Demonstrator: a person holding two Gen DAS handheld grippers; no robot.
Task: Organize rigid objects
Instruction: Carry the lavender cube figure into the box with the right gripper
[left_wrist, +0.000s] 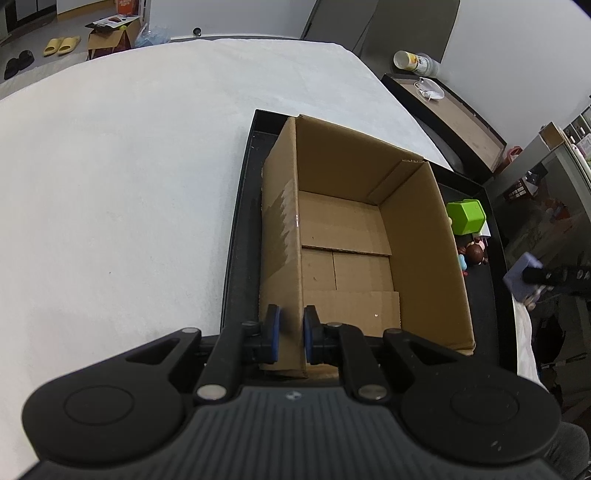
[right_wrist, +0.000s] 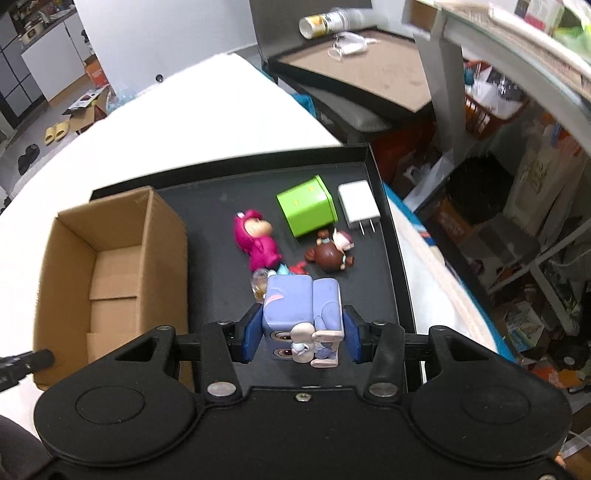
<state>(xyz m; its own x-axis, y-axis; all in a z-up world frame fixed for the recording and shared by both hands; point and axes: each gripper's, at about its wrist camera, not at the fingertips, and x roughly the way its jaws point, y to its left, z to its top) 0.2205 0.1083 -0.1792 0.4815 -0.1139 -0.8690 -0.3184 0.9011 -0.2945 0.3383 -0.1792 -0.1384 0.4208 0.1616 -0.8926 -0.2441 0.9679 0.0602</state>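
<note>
An open, empty cardboard box (left_wrist: 421, 236) stands in a black tray (left_wrist: 240, 236) on a white table. My left gripper (left_wrist: 291, 330) is shut on the box's near left wall, one pad inside and one outside. My right gripper (right_wrist: 301, 332) is shut on a lavender block toy (right_wrist: 291, 299) with small figures on its front, held above the tray (right_wrist: 221, 206) to the right of the box (right_wrist: 166, 236). Below it lie a pink figure (right_wrist: 256, 240), a green cube (right_wrist: 306, 210), a white charger (right_wrist: 358, 205) and a brown-haired doll (right_wrist: 330, 253).
Small bits, one red and one clear, lie just beyond the held toy. Past the tray's right rim the table drops off to cluttered floor and shelving. A dark side table (right_wrist: 369, 70) with a tipped bottle stands beyond. White tabletop (left_wrist: 129, 184) stretches left of the tray.
</note>
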